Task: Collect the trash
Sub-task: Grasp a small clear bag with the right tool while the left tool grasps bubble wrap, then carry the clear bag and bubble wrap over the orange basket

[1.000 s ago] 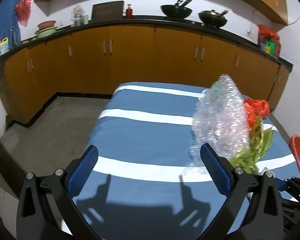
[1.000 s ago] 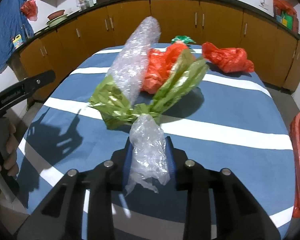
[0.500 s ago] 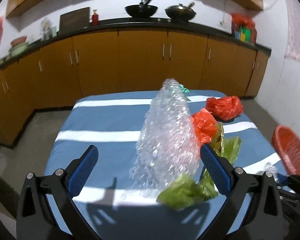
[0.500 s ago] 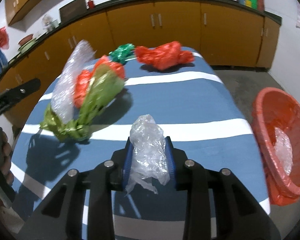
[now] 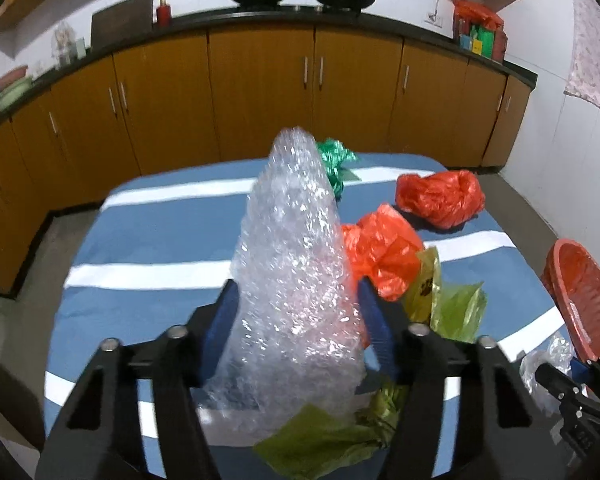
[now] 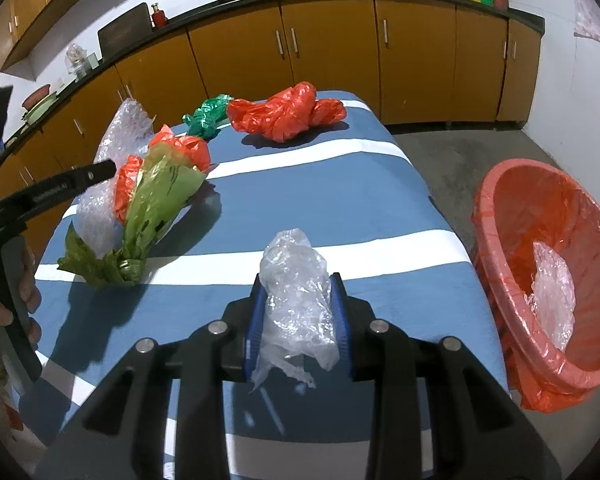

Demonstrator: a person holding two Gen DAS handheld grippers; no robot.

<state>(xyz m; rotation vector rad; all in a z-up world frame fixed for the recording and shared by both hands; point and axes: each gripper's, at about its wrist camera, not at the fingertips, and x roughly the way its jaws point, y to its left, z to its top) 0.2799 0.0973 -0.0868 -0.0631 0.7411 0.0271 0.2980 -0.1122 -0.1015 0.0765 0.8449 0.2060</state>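
Now: left gripper (image 5: 296, 312) clamped on bubble wrap (image 5: 296, 280); right gripper (image 6: 298, 316) clenched around clear plastic wad (image 6: 296, 304), beside red bin (image 6: 548, 280).

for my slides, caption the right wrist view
Right gripper clamps crumpled clear plastic near the lined red basket.

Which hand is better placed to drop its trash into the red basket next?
Right. The right gripper holds the clear plastic wad with the red basket just to its right; the left gripper, on the bubble wrap, is farther away.
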